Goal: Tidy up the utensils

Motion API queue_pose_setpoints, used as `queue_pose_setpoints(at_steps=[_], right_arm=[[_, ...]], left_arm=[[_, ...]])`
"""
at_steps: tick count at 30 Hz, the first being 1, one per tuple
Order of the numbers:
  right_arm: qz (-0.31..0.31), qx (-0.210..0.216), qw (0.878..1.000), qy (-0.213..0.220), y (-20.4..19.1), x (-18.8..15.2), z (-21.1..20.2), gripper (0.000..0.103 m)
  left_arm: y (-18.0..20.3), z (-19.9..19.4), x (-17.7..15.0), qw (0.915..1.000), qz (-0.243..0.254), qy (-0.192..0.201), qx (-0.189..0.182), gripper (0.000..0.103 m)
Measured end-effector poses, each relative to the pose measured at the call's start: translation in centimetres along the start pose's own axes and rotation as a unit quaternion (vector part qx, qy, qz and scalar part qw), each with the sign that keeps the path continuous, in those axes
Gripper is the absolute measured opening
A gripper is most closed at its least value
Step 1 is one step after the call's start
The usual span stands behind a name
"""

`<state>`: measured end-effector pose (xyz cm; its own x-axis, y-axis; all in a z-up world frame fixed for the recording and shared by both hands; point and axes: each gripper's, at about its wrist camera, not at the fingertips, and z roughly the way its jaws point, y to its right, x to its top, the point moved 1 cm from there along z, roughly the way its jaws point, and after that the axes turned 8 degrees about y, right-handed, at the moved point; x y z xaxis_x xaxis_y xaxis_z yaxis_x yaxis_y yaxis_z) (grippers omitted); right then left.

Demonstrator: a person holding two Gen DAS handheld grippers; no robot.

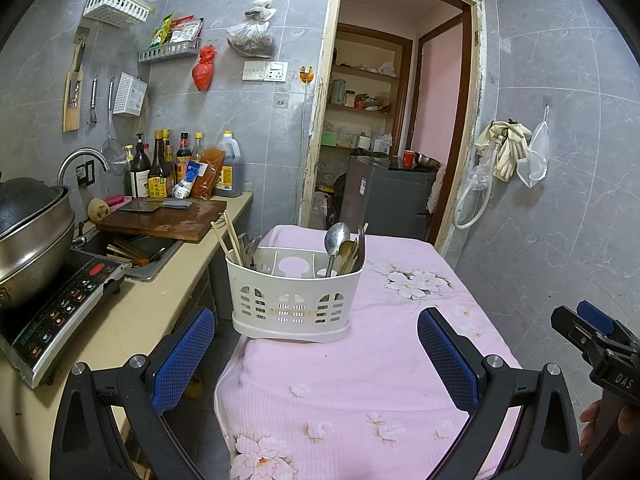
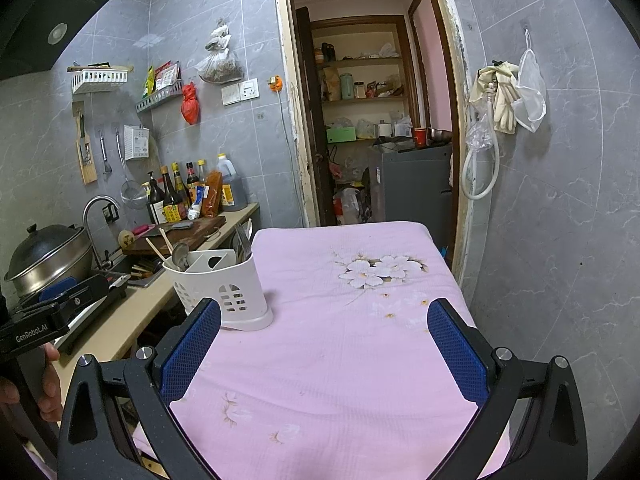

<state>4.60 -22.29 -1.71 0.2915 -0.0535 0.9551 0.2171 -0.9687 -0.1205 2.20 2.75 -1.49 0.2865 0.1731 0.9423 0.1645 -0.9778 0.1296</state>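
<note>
Caddy (image 1: 294, 300), white slotted plastic, three compartments, holding steel spoons (image 1: 338, 246) and wooden chopsticks (image 1: 230, 240), stands at left edge of pink floral cloth (image 1: 360, 380); left gripper (image 1: 316, 356) and right gripper (image 2: 324, 352) both spread wide, empty.

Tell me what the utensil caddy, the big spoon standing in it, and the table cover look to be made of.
Utensil caddy: looks like moulded off-white plastic, matte, with cut-out slots and thin dividers.
Big spoon: apparently metal, probably stainless steel; grey, dull sheen, some tarnish.
Table cover: seems a woven pink fabric, given its fine ribbed texture, printed flowers and soft draped edges; the fibre cannot be told.
</note>
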Motion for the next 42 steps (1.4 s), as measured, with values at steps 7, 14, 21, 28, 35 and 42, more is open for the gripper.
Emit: queue_pose_setpoints(at_steps=[7,14,21,28,35,42], right_arm=[[0.000,0.000,1.000,0.000,-0.04,0.07,0.02,0.102],[0.001,0.000,1.000,-0.002,-0.16,-0.03,0.08,0.102],[0.001,0.001,1.000,-0.003,-0.33,-0.31,0.09,0.102],[0.001,0.001,1.000,-0.004,-0.36,-0.17,0.12,0.102],[0.002,0.001,1.000,-0.006,-0.38,-0.29,0.16,0.102],[0.003,0.000,1.000,-0.007,-0.51,-0.46,0.13,0.102]], left_arm=[[-0.15,-0.02,-0.06,1.0000,-0.001,-0.001,0.002,0.102],[-0.24,0.04,-0.19,1.0000,-0.001,-0.001,0.003,0.102],[-0.29,0.06,-0.19,1.0000,-0.002,-0.001,0.003,0.102],[-0.35,0.07,-0.12,1.0000,-0.001,-0.001,0.002,0.102],[-0.40,0.07,-0.53,0.9999,0.005,0.003,0.009,0.102],[0.27,0.30,-0.53,0.9999,0.008,0.000,0.012,0.102]])
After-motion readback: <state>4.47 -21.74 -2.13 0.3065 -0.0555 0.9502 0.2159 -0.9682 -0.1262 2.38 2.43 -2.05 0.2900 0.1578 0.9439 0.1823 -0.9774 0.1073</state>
